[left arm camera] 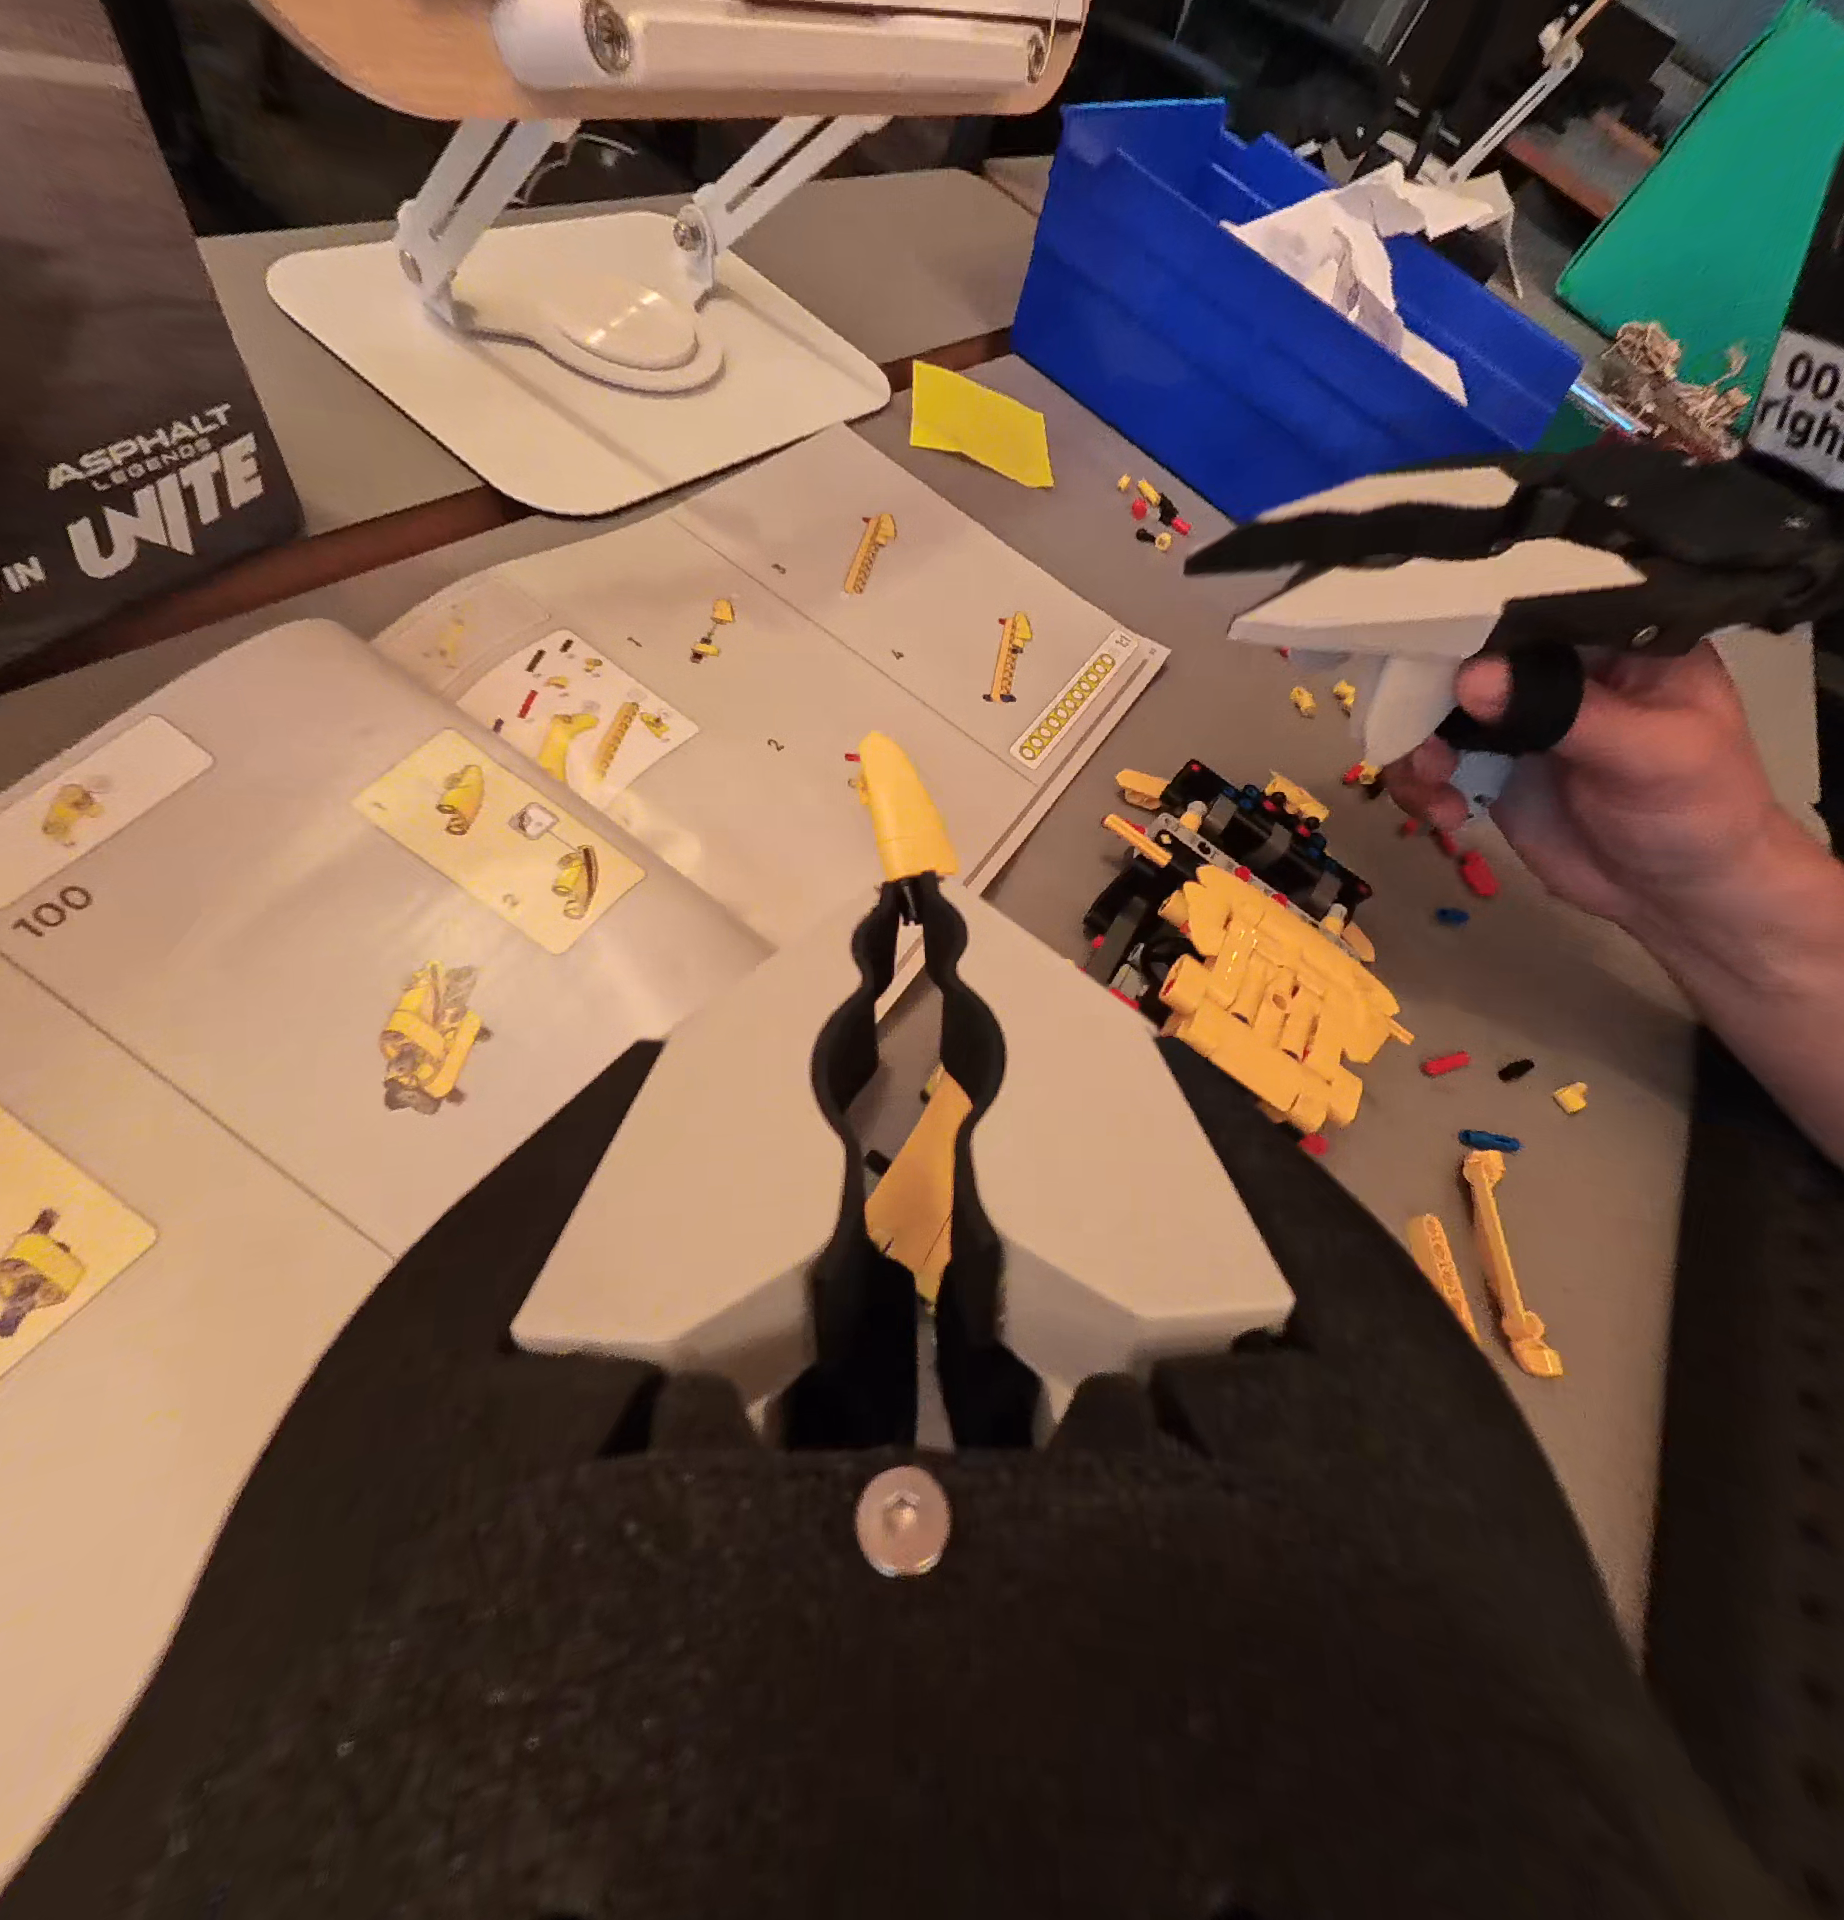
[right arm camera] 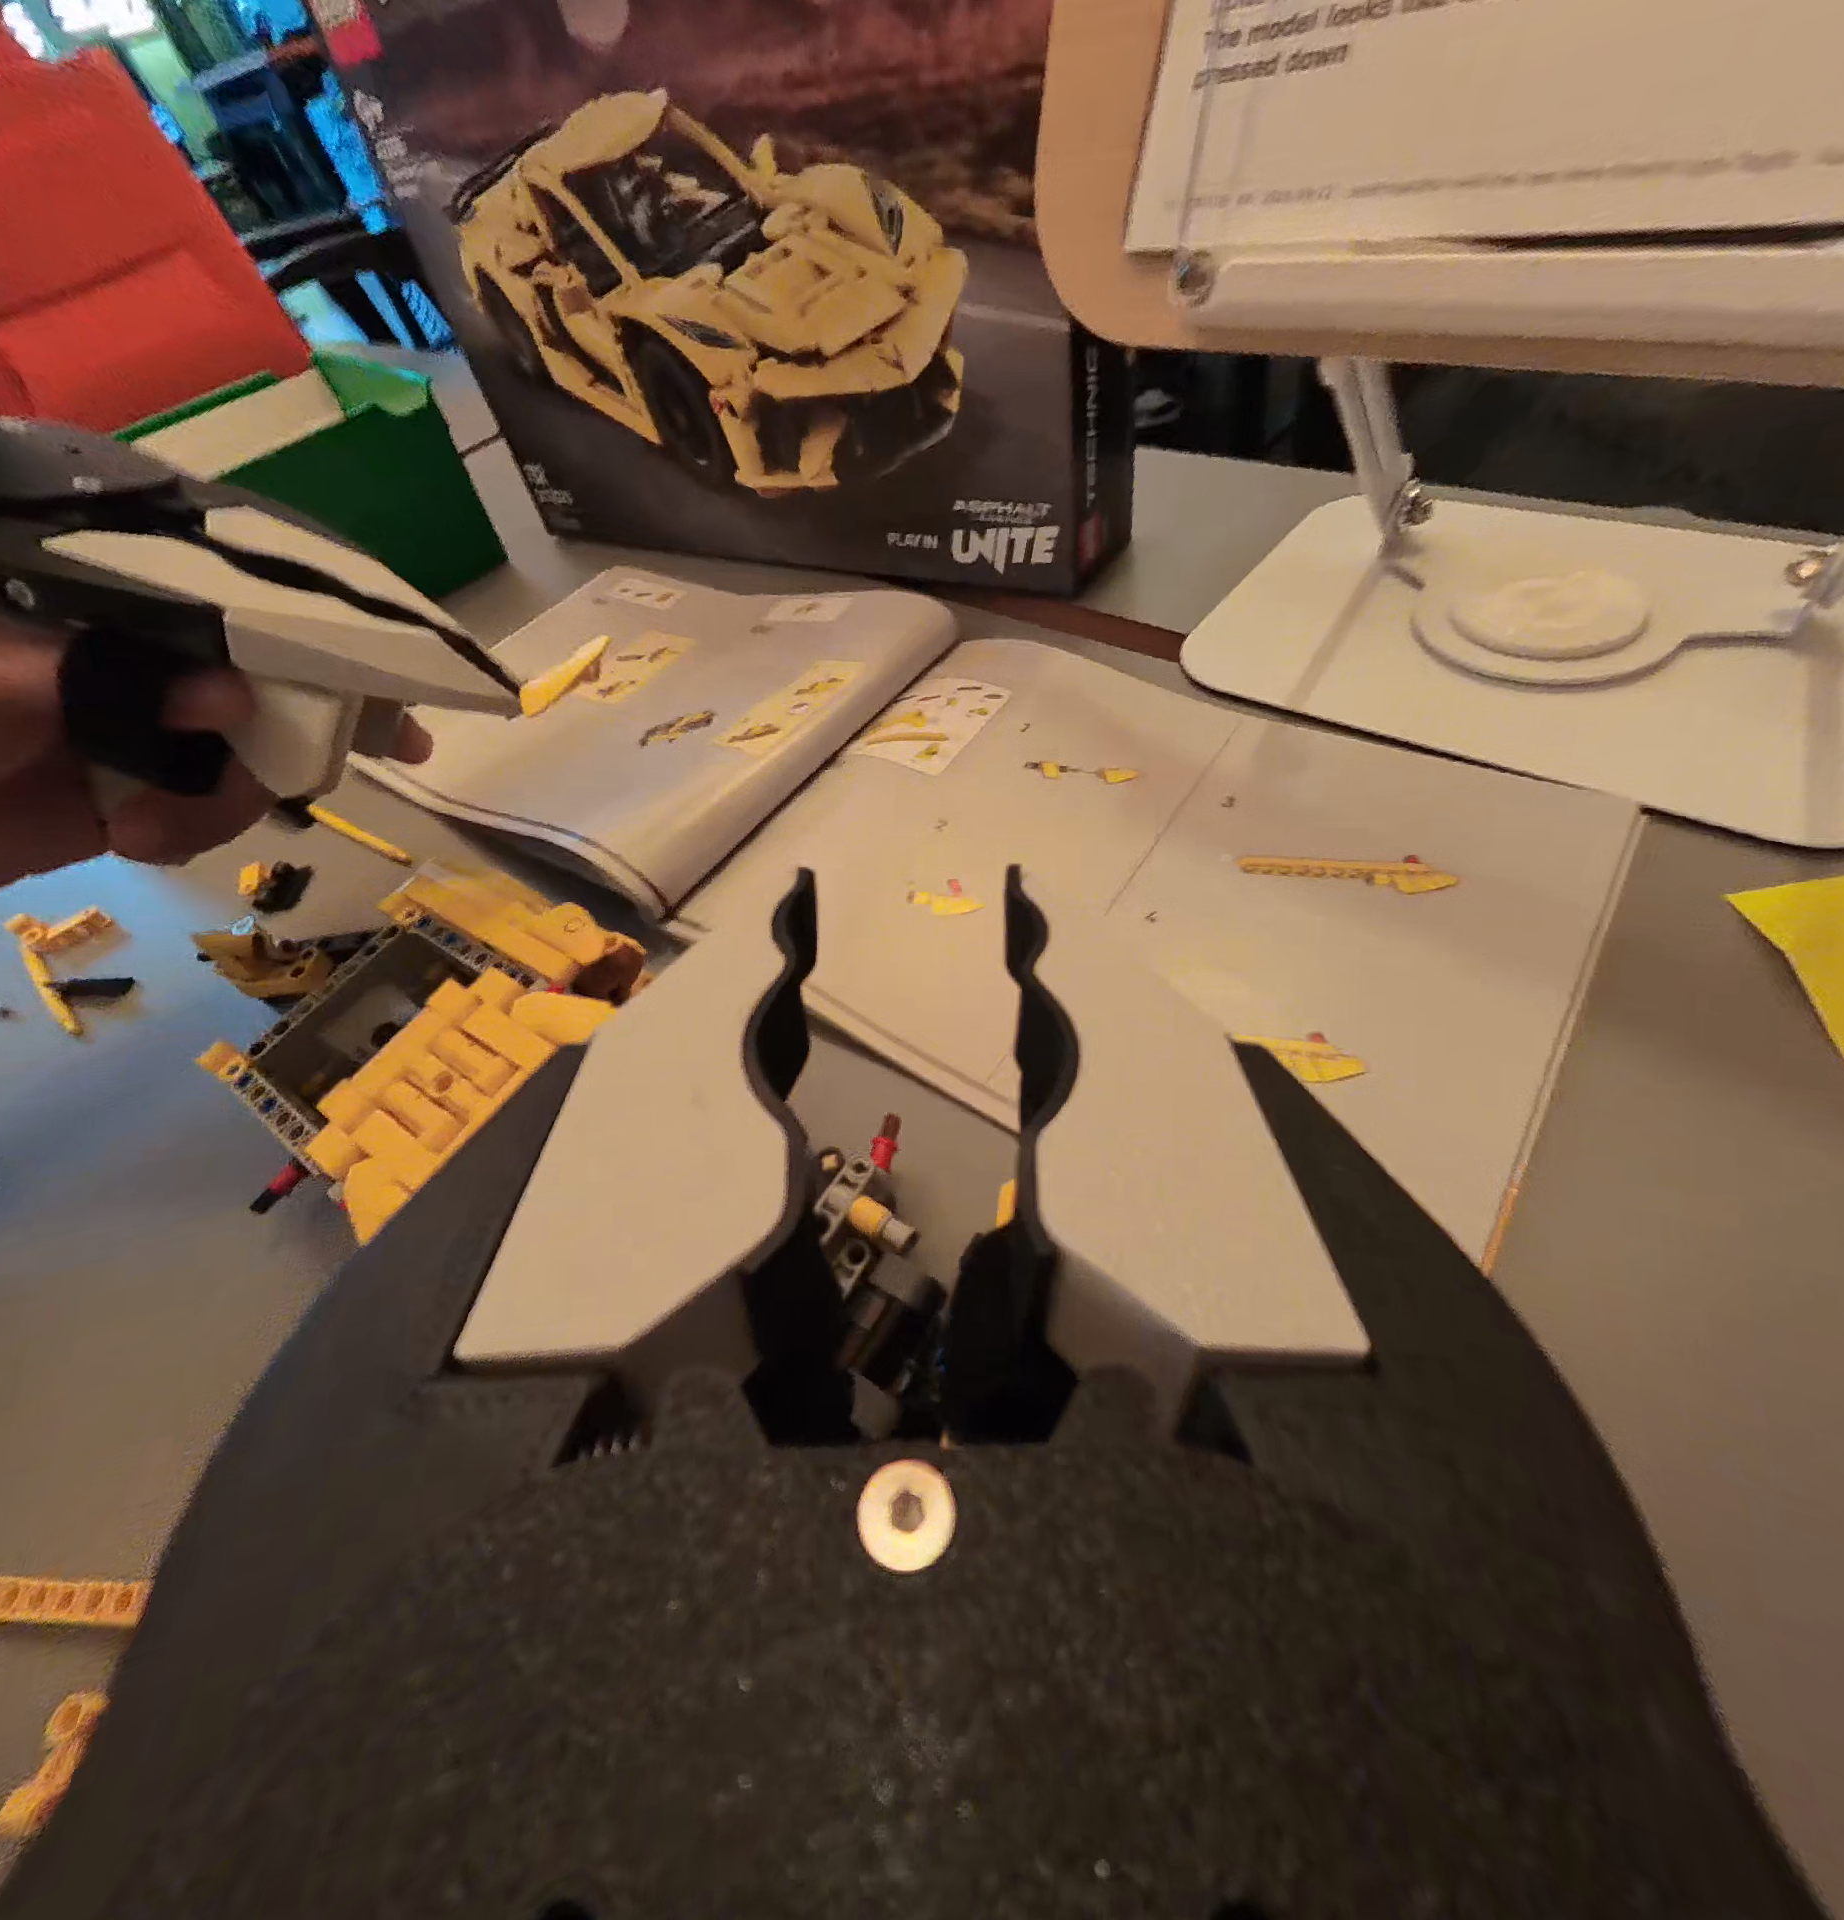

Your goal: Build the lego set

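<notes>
The grey surface point(left arm camera: 1583, 1507) carries an open instruction booklet point(left arm camera: 305, 935), with the set's box point(right arm camera: 793, 312) standing behind it and a white stand point(left arm camera: 575, 353) beside that. Right of the booklet lies the half-built yellow and black car point(left arm camera: 1261, 966), loose small pieces scattered around it (a blue bin point(left arm camera: 1261, 343) sits farther back). The left claw point(left arm camera: 913, 899) is pinched tight on a yellow curved panel piece point(left arm camera: 902, 805), held above the booklet's page. The right claw point(right arm camera: 910, 894) hangs wide apart, gripping nothing.

Glossy yellow plastic panel point(left arm camera: 902, 805); matt paper booklet point(left arm camera: 305, 966); grainy black fingers point(left arm camera: 876, 977).
</notes>
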